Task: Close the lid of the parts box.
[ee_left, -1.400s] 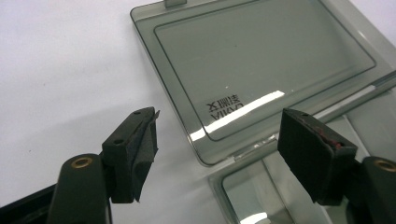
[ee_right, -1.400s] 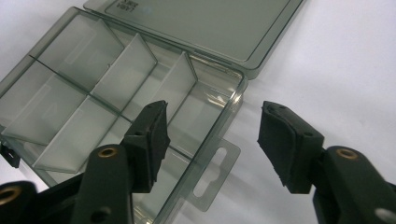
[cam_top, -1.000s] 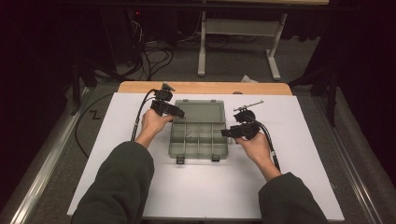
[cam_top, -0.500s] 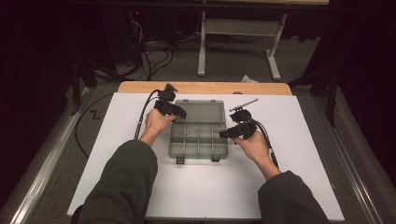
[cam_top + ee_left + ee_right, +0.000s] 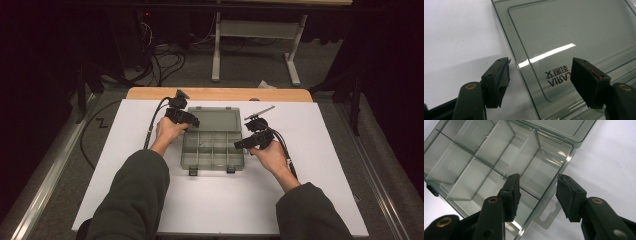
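Right gripper [image 5: 241, 145]: held in the person's right hand [image 5: 270, 156], jaws part-way apart and just now closing, straddling the right-hand wall of the compartment box [image 5: 212, 149] without pressing on it; in the right gripper view the box's hang tab [image 5: 548, 215] lies between and just below the pads, one pad over the nearest compartment, the other outside over bare surface. Left gripper [image 5: 192, 121]: held in the left hand [image 5: 167, 131], jaws wide, empty; one pad over the lid [image 5: 574, 35], the other outside its left edge over the surface, so the lid edge runs up between them. Compartment box: clear smoky plastic, open, compartments bare as far as can be seen, lid folded flat away from the person; it lies between the two grippers, its tray nearer the right gripper, its lid nearer the left, long axis of the opened whole running away from the person. Two dark latches [image 5: 192, 171] on the near edge. Judgement: the next grasp depends on each wall or edge staying between its jaws. Beyond the right gripper: a thin grey rod [image 5: 259, 112], identity unclear. Surface [image 5: 125, 190]: white sheet over a wooden top. Room: dark, grey floor, cables [image 5: 165, 55], a white table frame [image 5: 255, 30] behind.
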`<state>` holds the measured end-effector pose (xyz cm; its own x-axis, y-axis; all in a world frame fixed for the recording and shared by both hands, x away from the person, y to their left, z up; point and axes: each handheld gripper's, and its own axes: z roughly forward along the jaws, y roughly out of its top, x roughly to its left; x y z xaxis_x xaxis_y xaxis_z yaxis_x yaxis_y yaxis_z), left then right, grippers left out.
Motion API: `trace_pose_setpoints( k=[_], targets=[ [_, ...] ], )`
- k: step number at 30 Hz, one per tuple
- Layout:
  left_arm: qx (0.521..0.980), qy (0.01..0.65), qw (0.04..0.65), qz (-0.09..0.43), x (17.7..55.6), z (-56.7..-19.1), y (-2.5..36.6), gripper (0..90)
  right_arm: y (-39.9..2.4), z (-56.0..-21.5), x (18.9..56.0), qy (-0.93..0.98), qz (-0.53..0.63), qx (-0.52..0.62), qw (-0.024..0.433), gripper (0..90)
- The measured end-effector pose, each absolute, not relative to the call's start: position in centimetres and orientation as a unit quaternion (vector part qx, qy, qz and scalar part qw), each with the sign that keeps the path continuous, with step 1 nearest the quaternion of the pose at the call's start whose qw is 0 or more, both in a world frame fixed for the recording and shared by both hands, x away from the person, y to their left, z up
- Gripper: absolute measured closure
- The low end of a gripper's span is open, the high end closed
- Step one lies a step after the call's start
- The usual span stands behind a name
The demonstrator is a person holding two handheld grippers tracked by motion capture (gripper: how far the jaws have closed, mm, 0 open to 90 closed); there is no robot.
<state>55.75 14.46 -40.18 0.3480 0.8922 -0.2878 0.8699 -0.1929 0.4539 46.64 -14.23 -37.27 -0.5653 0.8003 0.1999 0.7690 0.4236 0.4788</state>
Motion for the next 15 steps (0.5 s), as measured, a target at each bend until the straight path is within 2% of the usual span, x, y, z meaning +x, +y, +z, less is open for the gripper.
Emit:
trace_pose_setpoints(
  k=[15],
  targets=[
    [0.759, 0.579, 0.297, -0.014, 56.16, -40.65, 14.88, 33.7, -14.09, -37.33, 46.55, 0.846, 0.262, 0.463, 0.035, 59.0]
  ],
)
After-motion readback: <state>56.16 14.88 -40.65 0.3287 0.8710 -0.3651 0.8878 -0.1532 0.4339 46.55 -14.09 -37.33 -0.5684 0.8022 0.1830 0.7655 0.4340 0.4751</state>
